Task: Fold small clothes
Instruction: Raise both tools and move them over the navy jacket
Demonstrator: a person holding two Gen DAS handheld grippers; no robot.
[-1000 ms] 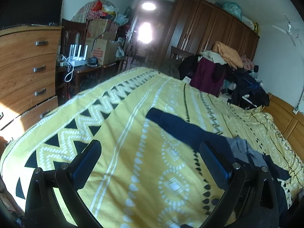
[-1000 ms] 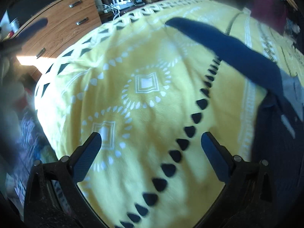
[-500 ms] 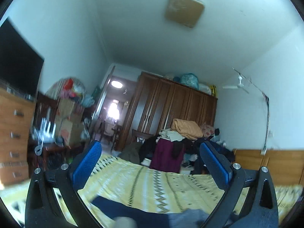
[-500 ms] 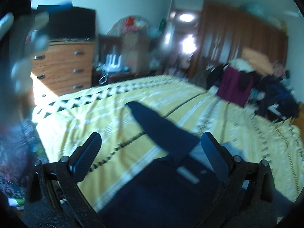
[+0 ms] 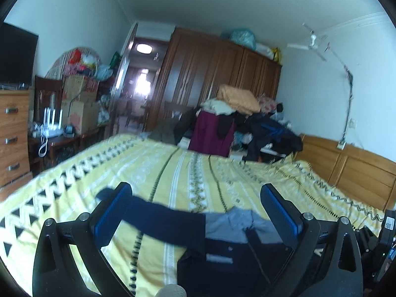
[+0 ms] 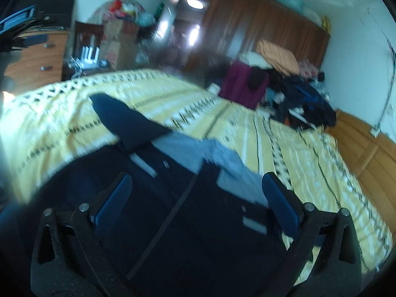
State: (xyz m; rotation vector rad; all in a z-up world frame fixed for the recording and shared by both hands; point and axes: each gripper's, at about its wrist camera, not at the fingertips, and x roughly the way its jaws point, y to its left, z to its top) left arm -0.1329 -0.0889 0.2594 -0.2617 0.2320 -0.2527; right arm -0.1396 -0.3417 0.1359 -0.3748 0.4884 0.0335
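Note:
A dark navy jacket [image 5: 222, 255] with a grey lining lies spread on the yellow patterned bedspread [image 5: 173, 173]. One sleeve [image 5: 153, 215] stretches out to the left. My left gripper [image 5: 195, 212] hovers open above the sleeve and collar, holding nothing. In the right wrist view the same jacket [image 6: 173, 210] fills the lower middle, its sleeve [image 6: 123, 118] reaching up and left, the grey lining [image 6: 210, 158] at the collar. My right gripper [image 6: 196, 198] is open just over the jacket's body, with nothing between its fingers.
A pile of clothes [image 5: 247, 123] and a maroon garment [image 5: 212, 133] sit at the far side of the bed. A wooden wardrobe [image 5: 217, 74] stands behind. Drawers [image 5: 12, 136] and a cluttered desk [image 5: 61, 128] are on the left; a wooden headboard [image 5: 351, 173] is on the right.
Both cameras swung up from the bedspread toward the room, then tilted back down. Now both grippers point at the jacket from closer. Both stayed open.

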